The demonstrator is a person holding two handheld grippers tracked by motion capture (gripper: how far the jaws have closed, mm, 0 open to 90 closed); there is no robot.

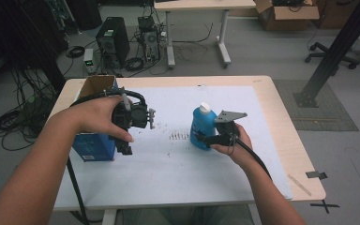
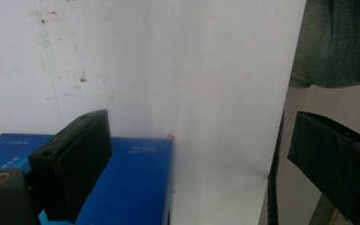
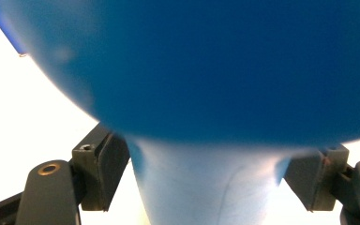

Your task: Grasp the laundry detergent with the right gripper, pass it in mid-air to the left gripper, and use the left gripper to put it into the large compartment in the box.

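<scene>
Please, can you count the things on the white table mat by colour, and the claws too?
Blue: 2, the bottle and the box
Black: 2, the left claw and the right claw
Total: 4

Both forearms are bare, without sleeves. The left gripper is black, with a thick black cable. The right gripper carries a grey three-cornered plate. Behind its jaws, brass-coloured screw holes show.
</scene>
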